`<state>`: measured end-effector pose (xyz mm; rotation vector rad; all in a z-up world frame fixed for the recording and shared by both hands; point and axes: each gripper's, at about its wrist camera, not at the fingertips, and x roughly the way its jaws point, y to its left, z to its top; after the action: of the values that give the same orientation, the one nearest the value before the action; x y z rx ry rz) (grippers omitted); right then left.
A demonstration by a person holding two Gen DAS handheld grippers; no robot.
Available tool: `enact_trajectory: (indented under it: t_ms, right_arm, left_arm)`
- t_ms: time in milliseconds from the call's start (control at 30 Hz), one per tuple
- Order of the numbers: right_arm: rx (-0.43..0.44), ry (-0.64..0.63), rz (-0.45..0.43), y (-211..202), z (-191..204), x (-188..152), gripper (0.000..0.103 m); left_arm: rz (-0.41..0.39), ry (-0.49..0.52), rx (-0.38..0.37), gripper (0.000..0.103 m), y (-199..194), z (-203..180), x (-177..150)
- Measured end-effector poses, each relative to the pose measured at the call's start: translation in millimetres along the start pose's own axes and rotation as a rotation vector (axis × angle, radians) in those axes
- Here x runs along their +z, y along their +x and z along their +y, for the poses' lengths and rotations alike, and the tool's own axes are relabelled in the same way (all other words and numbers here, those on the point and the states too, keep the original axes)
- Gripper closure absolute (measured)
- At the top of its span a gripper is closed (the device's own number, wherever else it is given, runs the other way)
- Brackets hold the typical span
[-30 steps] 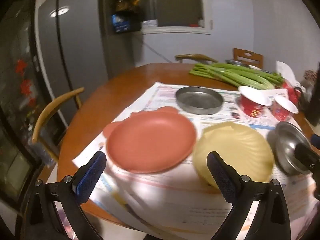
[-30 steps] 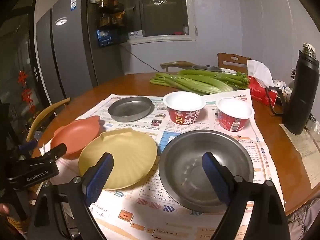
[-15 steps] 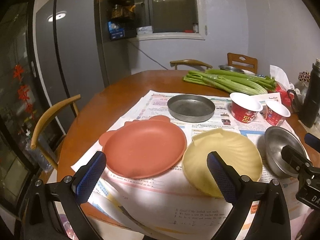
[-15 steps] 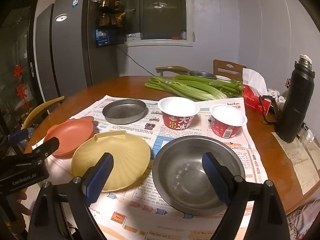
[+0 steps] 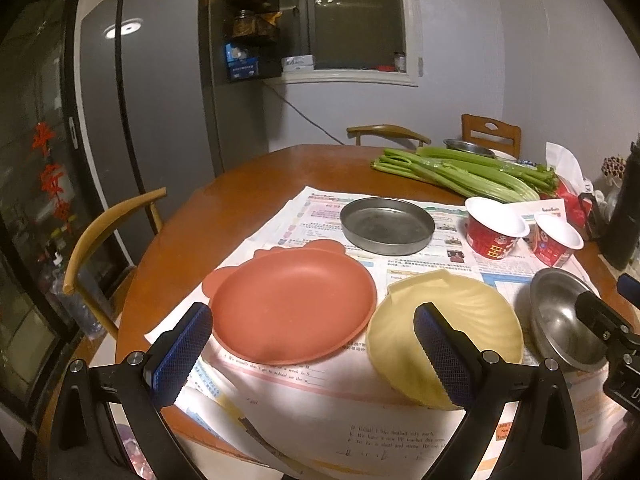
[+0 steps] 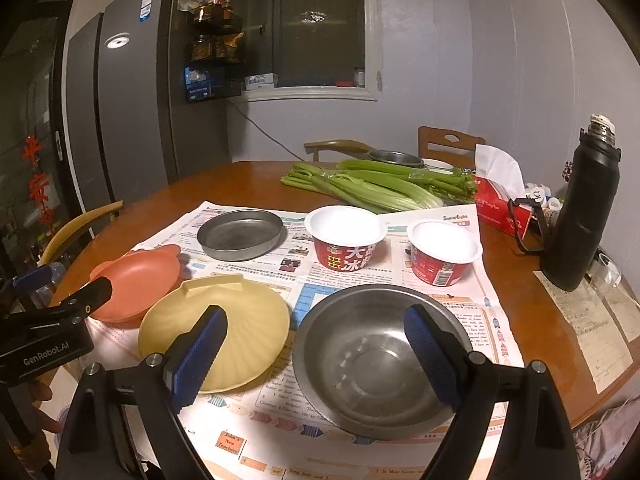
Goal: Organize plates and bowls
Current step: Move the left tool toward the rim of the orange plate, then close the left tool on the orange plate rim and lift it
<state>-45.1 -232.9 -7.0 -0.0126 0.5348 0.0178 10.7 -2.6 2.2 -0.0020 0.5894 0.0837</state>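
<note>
Plates and bowls lie spread singly on newspaper over the counter (image 6: 532,320), none stacked. The steel bowl (image 6: 376,360) sits just ahead of the right gripper (image 6: 316,356), the yellow plate (image 6: 240,320) to its left. The red plate (image 5: 292,304) lies ahead of the left gripper (image 5: 312,356), likely its first pick. Beyond stand the shallow steel pan (image 5: 386,224) and two paper cups (image 6: 346,236). Both grippers gape wide, holding nothing.

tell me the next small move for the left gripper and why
Probably ease the left gripper forward and down to the near rim of the orange plate. Its jaws are open and empty, the plate lies right ahead between them, and the yellow plate sits beside it as a likely stacking spot.
</note>
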Motion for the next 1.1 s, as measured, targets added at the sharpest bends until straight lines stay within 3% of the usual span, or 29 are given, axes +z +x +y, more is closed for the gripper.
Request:
enact_trajectory:
  t_ms: [533, 667, 833, 933, 1100]
  right_arm:
    - [0.057, 0.054, 0.042, 9, -5, -3, 0.013]
    - [0.138, 0.085, 0.062, 15, -7, 2, 0.013]
    - [0.137, -0.005, 0.102, 26, 15, 11, 0.013]
    - [0.195, -0.040, 0.123, 34, 33, 23, 0.013]
    - [0.221, -0.118, 0.148, 55, 67, 45, 0.013]
  left_arm:
    - [-0.006, -0.028, 0.037, 0.002, 7, 10, 0]
    - [-0.008, -0.049, 0.074, 0.002, 9, 25, 4]
    - [0.011, -0.101, 0.112, 0.002, 18, 52, 11]
    - [0.024, -0.130, 0.129, 0.002, 27, 66, 17]
    - [0.071, -0.107, 0.127, 0.002, 45, 69, 25]
